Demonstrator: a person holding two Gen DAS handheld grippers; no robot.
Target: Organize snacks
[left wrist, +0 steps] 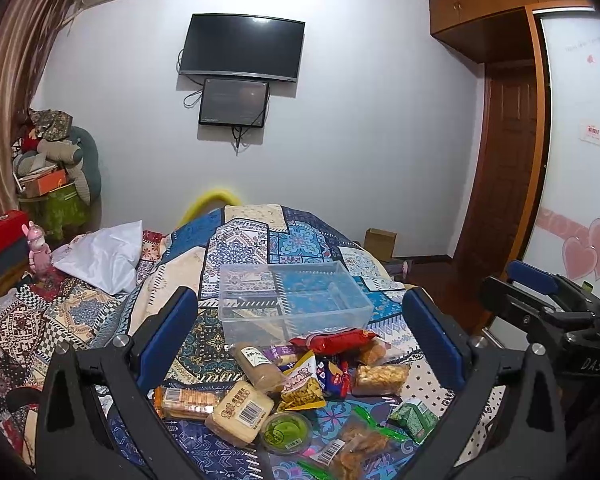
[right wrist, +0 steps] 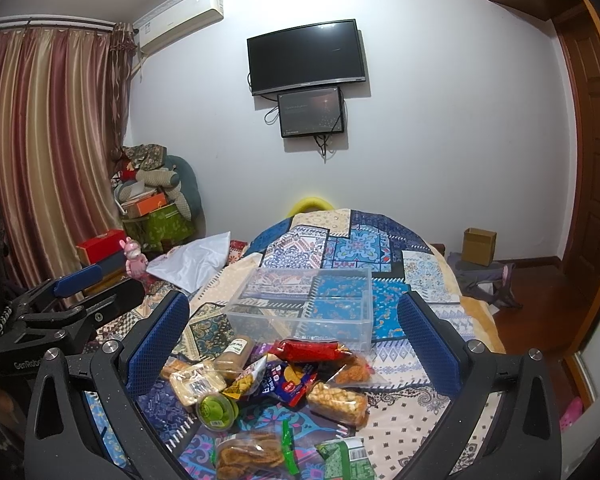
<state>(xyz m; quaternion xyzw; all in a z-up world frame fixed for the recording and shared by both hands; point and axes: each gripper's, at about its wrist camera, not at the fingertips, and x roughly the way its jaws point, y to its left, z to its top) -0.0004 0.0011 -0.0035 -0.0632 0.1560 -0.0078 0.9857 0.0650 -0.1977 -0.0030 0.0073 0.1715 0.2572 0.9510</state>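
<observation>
Bed w/ patchwork quilt [left wrist: 240, 240] is filling both views. Clear plastic bin [left wrist: 296, 300] is sitting empty at 12 o'clock of the snack pile [left wrist: 300, 376]; a red packet [left wrist: 332, 340] is lying just beside its near wall. I'm holding the left gripper [left wrist: 312, 336] and right gripper [right wrist: 296, 336] above the pile, jaws spread wide, both gripping nothing. Green cup [right wrist: 217, 410] is lying at 7 o'clock in the right-wrist view.
</observation>
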